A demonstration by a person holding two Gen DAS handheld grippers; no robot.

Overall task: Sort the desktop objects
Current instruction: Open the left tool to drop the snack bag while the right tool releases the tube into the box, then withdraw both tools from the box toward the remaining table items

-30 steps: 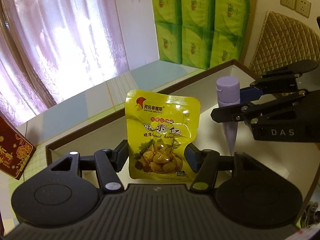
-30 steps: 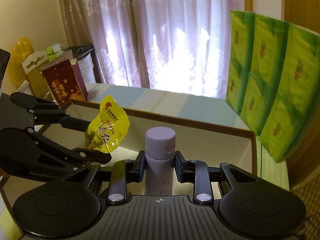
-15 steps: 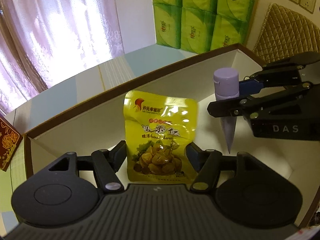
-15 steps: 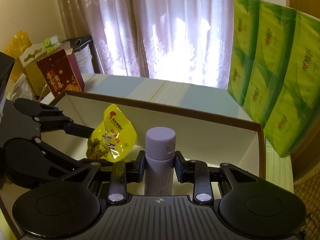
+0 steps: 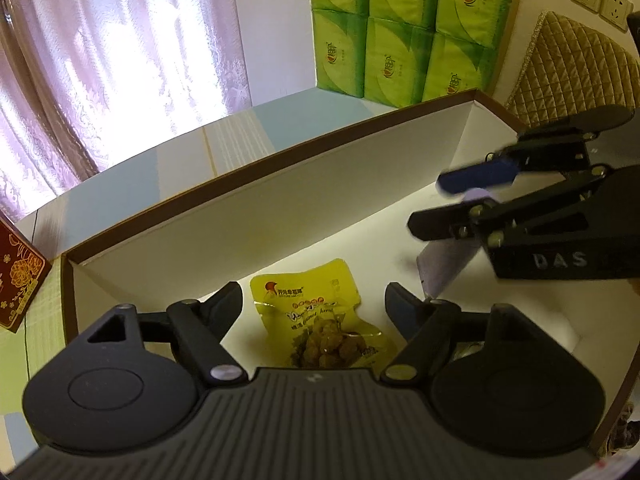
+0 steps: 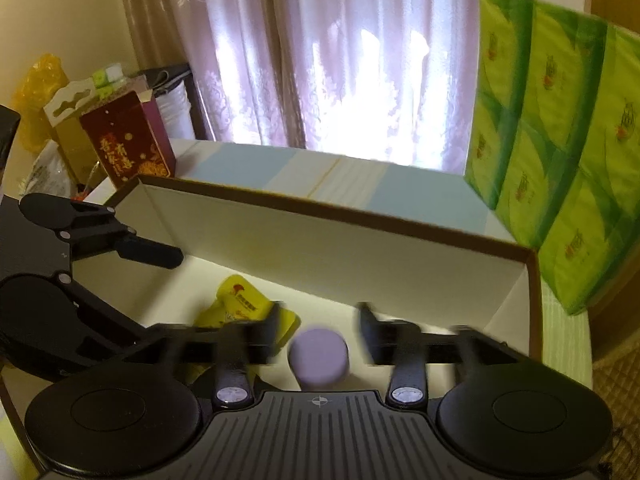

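On the white box floor [image 5: 360, 240], yellow snack pouch [image 5: 316, 316], curtained window [image 5: 120, 60] behind.

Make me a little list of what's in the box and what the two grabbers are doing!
box: white cardboard box with brown rim, on the table
snack: yellow foil snack pouch lying flat on the box floor
bottle: lilac plastic bottle with round cap, inside the box, blurred
left gripper: fingers open, above the pouch, not touching it
right gripper: fingers open either side of the bottle
behind: green tissue packs
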